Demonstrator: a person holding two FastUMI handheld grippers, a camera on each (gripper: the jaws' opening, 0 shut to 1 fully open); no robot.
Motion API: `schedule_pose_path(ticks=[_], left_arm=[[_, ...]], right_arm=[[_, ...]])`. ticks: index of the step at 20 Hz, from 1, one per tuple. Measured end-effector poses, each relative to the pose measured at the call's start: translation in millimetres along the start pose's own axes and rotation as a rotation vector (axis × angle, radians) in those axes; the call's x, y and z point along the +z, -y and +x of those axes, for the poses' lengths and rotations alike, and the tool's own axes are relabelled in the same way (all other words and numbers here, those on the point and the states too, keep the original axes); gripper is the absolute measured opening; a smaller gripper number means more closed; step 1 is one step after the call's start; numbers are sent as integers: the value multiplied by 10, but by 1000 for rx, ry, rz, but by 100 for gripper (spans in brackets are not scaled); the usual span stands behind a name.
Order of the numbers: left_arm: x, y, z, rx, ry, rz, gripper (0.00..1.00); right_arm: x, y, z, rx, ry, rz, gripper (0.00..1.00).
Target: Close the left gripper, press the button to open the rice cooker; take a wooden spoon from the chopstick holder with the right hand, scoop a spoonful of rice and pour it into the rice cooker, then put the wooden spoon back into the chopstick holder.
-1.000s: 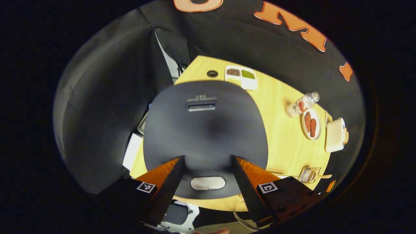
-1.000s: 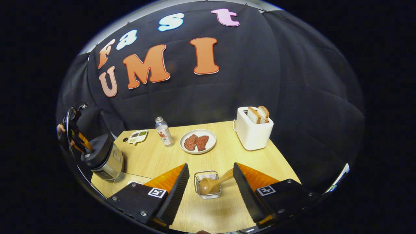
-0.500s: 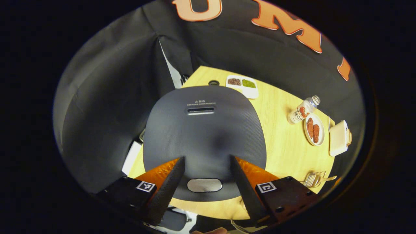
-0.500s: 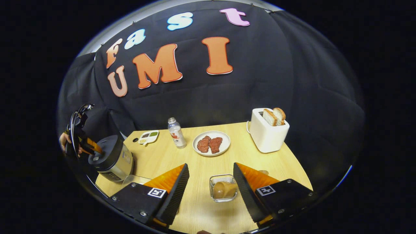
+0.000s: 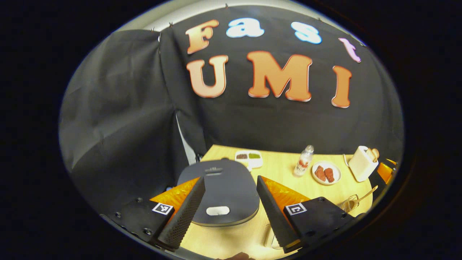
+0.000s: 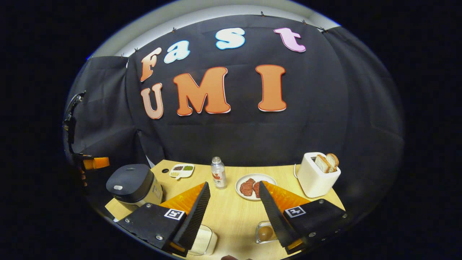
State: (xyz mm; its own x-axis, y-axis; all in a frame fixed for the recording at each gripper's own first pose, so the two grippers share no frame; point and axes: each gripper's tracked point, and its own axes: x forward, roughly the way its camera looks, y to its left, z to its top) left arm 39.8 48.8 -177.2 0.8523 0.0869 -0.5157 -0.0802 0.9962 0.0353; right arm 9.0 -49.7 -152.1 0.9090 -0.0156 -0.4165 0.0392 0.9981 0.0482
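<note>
Table: rice cooker (image 5: 220,189) lower, farther off.

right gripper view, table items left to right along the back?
Rice cooker → divided snack tray → bottle → plate of meat → toaster with bread.

dim booth | overhead light | sharp centre | strong fisheye bending at edges

My left camera looks from close above the rice cooker (image 5: 220,191); my right camera sits farther back. Both share the desk (image 6: 231,213).
</note>
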Motion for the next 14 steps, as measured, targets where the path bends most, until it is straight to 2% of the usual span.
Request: schedule_pose_path(ticks=[5,8,10,14], left_arm=[[247,20,-432,0,200,14,94],[403,-101,-659,44,284,35,94],[395,-125,-736,66,300,31,94],[444,-23,-781,31,393,34,95]], right_arm=[[424,-495,0,72,131,-48,86],[647,-635,-19,87,220,-41,85],[694,-705,-13,98,245,-34,85],[698,-802,-1,130,246,-48,86]])
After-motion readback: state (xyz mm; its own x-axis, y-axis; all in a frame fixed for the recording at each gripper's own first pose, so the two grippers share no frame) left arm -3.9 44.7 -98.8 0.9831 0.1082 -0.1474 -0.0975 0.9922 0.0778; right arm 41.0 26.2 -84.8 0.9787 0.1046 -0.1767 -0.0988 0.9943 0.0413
